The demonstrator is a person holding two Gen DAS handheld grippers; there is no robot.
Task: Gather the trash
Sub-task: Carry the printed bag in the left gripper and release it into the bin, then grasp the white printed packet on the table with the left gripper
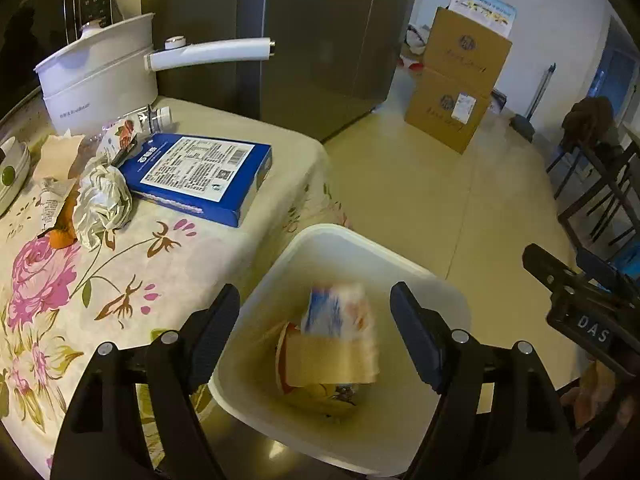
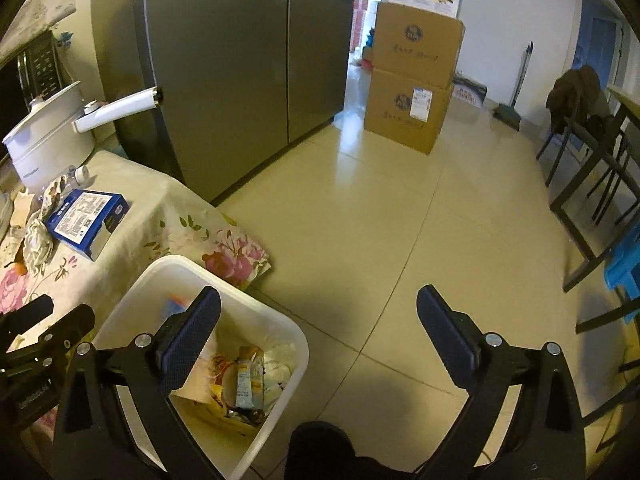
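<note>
Trash sits in two places right now: a white bin [image 1: 400, 268] on the floor just beside the tabletop [image 1: 168, 272], and a heap still on the flowered cloth. In the bin, a blurred blue-and-white packet [image 1: 340, 312] lies over a tan piece, with wrappers underneath; the right view shows a grey sachet [image 2: 249, 376] in there too, print too small to read. On the tabletop, a blue box [image 1: 200, 176] lies label-up, with a barcode and dense text that cannot be read, touching a crumpled white wad [image 1: 102, 204]; a plastic bottle [image 1: 152, 118] lies behind it by the white pot [image 1: 96, 76]. The only clear lettering is "DAS" on the right hand-held gripper [image 2: 320, 304] where it enters the left view. Left hand-held gripper [image 1: 316, 300] hangs over the bin mouth, fingers spread wide, nothing between them. Right one hovers over bin edge and floor, fingers spread, also empty. Two cardboard boxes [image 2: 412, 80] stand stacked by the fridge [image 2: 240, 60].
</note>
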